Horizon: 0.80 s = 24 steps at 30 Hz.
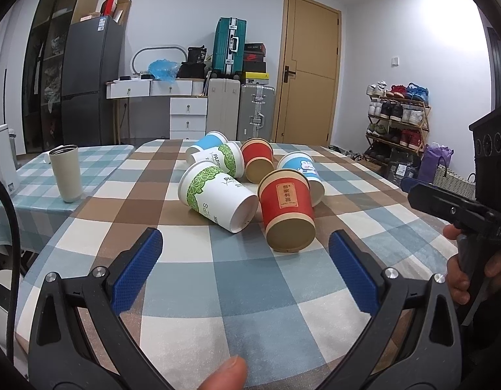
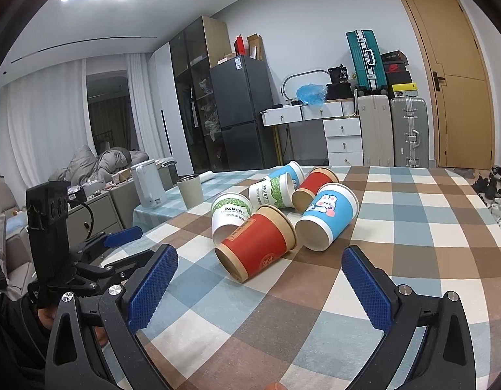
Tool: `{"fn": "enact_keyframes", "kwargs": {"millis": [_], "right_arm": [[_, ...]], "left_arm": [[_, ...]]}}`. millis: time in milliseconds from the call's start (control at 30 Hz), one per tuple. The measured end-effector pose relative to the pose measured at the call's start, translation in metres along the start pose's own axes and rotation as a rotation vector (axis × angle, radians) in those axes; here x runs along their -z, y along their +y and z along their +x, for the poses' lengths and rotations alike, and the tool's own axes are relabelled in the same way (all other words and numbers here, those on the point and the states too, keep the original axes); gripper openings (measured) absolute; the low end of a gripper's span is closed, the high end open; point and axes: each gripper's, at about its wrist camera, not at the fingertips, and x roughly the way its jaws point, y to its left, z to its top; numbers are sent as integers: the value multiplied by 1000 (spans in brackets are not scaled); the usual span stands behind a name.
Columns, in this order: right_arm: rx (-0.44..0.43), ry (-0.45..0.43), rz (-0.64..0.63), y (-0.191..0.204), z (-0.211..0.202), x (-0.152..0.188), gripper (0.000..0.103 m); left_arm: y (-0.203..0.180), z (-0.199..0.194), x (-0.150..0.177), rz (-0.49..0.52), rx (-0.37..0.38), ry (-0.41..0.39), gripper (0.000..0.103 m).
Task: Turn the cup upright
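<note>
Several paper cups lie on their sides in a cluster on the checked tablecloth (image 1: 250,292). Nearest in the left wrist view are a red cup (image 1: 288,209) and a white cup with green leaves (image 1: 218,196), bases toward me. Behind lie another red cup (image 1: 258,159), a blue rabbit cup (image 1: 302,170) and more. In the right wrist view the red cup (image 2: 257,242) and the blue rabbit cup (image 2: 328,216) are nearest. My left gripper (image 1: 245,247) is open and empty, just short of the cups. My right gripper (image 2: 260,266) is open and empty, close before the red cup.
A beige tumbler (image 1: 67,172) stands upright on a side table at the left. The right gripper's body (image 1: 471,208) shows at the right edge of the left view. Fridge, drawers, suitcases and a door stand behind the table.
</note>
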Motion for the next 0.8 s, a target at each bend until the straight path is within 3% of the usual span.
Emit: {"fn": "enact_keyframes", "kwargs": {"millis": [567,800], "right_arm": [[17,54,-17,4,5,1,103],[33,60,-23,5,7,0,103]], "left_arm": [[-11,9,-9,2,45,50,102],[-19,18,-14,12,31,76,102]]}}
